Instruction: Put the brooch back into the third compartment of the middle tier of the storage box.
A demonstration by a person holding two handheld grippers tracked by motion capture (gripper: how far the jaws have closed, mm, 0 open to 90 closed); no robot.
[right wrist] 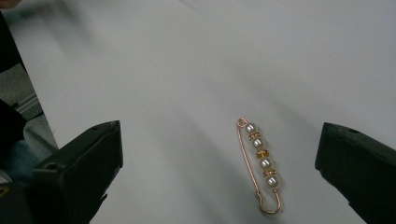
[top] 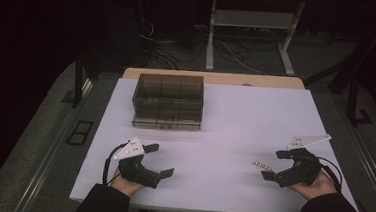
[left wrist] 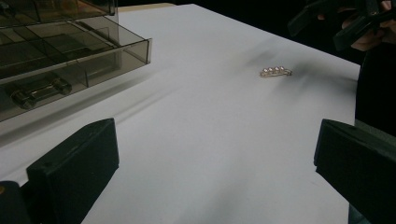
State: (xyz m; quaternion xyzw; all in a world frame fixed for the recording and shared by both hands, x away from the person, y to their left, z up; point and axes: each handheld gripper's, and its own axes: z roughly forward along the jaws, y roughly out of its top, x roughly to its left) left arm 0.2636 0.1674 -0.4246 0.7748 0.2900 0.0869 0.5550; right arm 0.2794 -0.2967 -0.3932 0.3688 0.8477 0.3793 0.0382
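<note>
While both hands rest at the bottom of the high view, the right gripper stands wide open and empty at lower right, a pearl pin just left of it. At lower left, the left gripper gapes empty. Higher up sits a smoky drawer box, one drawer seemingly ajar.

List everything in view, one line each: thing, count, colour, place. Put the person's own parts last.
pin: 1, rose-gold wire with white pearls, flat on the table near the right gripper.
drawer box: 1, smoky clear plastic, far left-centre of the table; one drawer pulled out.
table: 1, white top.
frame: 1, white metal, on the floor beyond the table.
left gripper: 1, black, jaws open, near left edge.
right gripper: 1, black, jaws open, beside the pin.
hands: 2, in dark sleeves, at the near edge.
</note>
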